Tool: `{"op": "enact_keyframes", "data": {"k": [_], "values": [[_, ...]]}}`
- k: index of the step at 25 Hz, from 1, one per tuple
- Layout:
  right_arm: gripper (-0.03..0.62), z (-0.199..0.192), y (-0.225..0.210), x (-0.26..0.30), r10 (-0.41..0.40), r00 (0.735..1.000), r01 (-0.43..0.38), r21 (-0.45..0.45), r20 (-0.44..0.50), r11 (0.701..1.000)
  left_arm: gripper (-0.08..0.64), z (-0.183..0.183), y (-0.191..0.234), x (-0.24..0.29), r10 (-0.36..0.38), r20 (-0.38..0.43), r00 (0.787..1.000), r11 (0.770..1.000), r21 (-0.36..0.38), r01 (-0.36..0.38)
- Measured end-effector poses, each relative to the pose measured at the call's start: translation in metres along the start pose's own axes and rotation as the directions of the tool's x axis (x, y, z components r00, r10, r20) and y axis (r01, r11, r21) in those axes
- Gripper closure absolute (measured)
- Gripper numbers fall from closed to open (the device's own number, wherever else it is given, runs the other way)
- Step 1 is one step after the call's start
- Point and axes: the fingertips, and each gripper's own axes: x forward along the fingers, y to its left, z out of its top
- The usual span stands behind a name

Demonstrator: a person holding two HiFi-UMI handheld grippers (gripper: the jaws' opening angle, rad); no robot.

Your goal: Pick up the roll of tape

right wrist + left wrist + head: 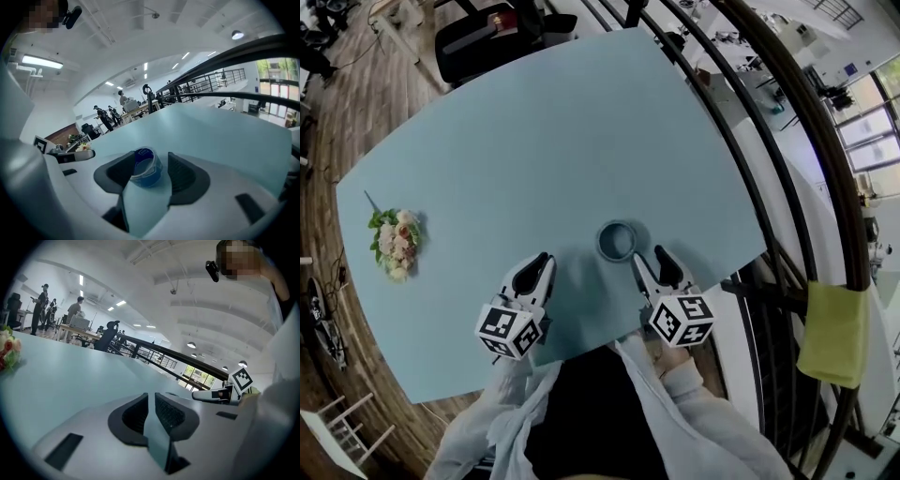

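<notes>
I've got a pale blue desk over a wood floor, a black railing to my right and flowers far left. The roll of tape lies flat just ahead of my right gripper, whose fingers are spread and touching nothing. The left gripper has its fingers slightly apart and empty.
</notes>
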Motion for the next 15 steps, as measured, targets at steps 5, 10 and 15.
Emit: {"op": "enact_keyframes", "data": {"k": [5,10,15], "values": [[0.356,-0.001,-0.003,0.028,0.016,0.999,-0.017,-0.013,-0.047,1.0,0.502,-0.001,0.023,0.013,0.039,0.0,0.999,0.999,-0.005,-0.039],[0.356,-0.001,-0.005,0.049,0.016,0.995,-0.022,-0.052,-0.101,0.998,0.502,0.0,0.03,0.025,0.056,0.001,0.998,0.998,-0.005,-0.056],[0.356,-0.008,-0.005,0.066,0.009,0.987,-0.023,-0.082,-0.163,0.996,0.502,-0.003,0.033,0.027,0.071,-0.002,0.998,0.998,0.004,-0.071]]}}
